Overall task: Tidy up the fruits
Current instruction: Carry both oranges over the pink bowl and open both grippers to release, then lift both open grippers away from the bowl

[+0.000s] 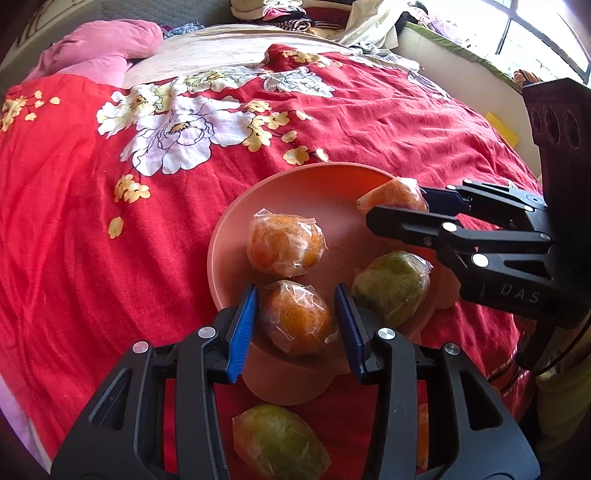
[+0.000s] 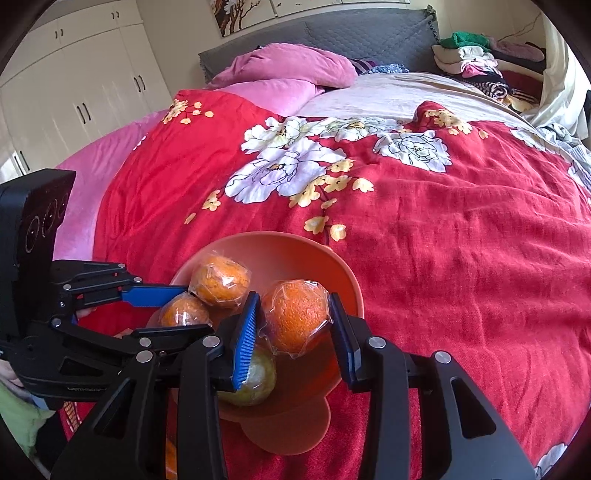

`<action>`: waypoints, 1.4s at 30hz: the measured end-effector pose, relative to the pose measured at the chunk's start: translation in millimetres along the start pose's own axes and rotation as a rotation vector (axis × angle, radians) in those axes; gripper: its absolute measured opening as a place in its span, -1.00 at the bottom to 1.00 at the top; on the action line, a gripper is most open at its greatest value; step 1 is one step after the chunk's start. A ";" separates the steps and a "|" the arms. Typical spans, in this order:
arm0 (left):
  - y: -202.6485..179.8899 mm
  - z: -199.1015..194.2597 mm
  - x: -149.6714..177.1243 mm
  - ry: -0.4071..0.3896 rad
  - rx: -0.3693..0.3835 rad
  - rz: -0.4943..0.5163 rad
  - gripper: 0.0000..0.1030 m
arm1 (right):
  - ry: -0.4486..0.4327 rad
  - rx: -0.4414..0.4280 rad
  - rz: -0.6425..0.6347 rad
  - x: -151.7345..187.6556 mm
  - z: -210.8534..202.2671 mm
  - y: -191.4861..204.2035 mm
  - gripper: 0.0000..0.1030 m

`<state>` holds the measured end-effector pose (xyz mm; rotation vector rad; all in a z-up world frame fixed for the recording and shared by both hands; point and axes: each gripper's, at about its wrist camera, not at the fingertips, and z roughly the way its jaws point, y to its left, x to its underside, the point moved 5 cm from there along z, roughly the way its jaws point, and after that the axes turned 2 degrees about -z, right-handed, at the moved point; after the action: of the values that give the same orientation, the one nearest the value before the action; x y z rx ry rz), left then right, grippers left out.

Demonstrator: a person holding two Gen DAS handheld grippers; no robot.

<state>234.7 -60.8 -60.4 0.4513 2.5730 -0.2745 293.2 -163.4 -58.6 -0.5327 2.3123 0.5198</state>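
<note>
A plastic-wrapped orange (image 2: 295, 319) sits clamped between the right gripper's (image 2: 293, 325) blue pads, above the pink bowl (image 2: 314, 258). A second wrapped orange (image 1: 297, 317) lies in the bowl between the left gripper's (image 1: 295, 317) pads; contact cannot be confirmed. A wrapped green fruit (image 1: 391, 286) rests just right of that claw. Beneath everything lies a red floral bedspread (image 1: 74, 221).

Both wrist cameras are looking down closely along their fingers (image 1: 243, 325) at the pink bowl (image 1: 229, 236) on the bed (image 1: 74, 206), facing the headboard (image 2: 332, 33); each view is sharing the bowl, from opposite sides.
</note>
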 end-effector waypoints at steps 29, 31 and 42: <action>-6.1 -4.3 2.3 -0.013 -0.043 -0.012 -0.22 | -0.066 -0.031 0.021 -5.8 -26.6 -3.6 0.41; -6.2 -7.6 2.8 -0.021 -0.044 -0.021 -0.19 | -0.069 -0.029 0.027 -6.3 -27.9 -5.9 0.42; -9.5 -26.7 4.3 -0.074 -0.058 -0.054 0.12 | -0.118 -0.018 0.040 -11.9 -45.3 -12.0 0.61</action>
<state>215.8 -61.1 -38.9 0.3438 2.5162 -0.2304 282.8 -193.4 -22.2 -0.4531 2.2118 0.5765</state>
